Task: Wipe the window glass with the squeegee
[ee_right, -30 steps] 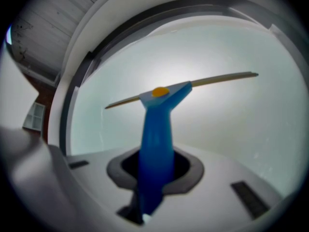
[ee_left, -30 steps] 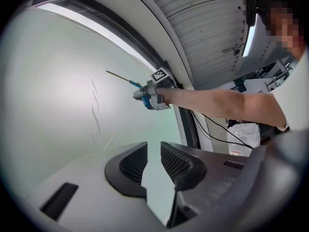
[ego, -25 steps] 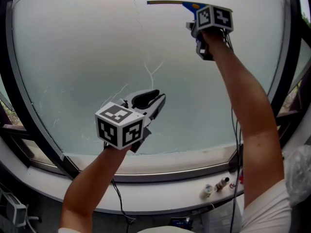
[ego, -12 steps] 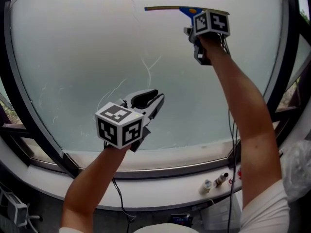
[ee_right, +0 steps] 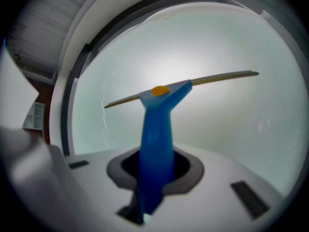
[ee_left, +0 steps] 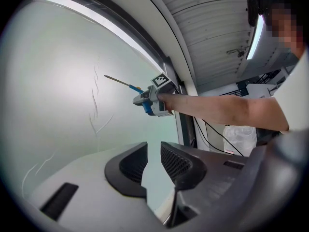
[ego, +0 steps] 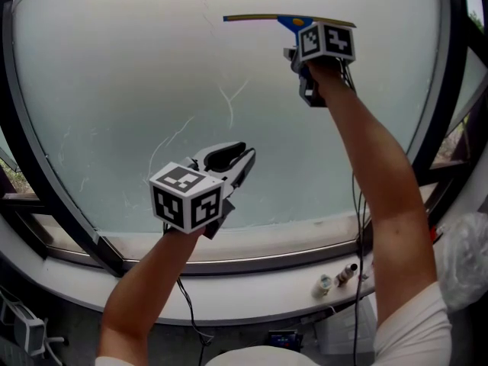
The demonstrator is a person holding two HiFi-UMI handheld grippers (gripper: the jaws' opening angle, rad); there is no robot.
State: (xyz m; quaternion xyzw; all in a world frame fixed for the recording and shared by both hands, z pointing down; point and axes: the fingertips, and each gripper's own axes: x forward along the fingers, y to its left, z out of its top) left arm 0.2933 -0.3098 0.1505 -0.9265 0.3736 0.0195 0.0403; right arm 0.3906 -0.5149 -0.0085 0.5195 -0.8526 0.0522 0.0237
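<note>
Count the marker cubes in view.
2. The left cube rides on the left claw, low and left of centre in the head view; the right cube rides on the right claw, top right, just under the squeegee.

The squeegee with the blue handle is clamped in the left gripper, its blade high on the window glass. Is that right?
Not quite. The squeegee is clamped in the right gripper, not the left, as the right gripper view shows. Its blade is high on the window glass. The left gripper is open with nothing between its jaws.
</note>
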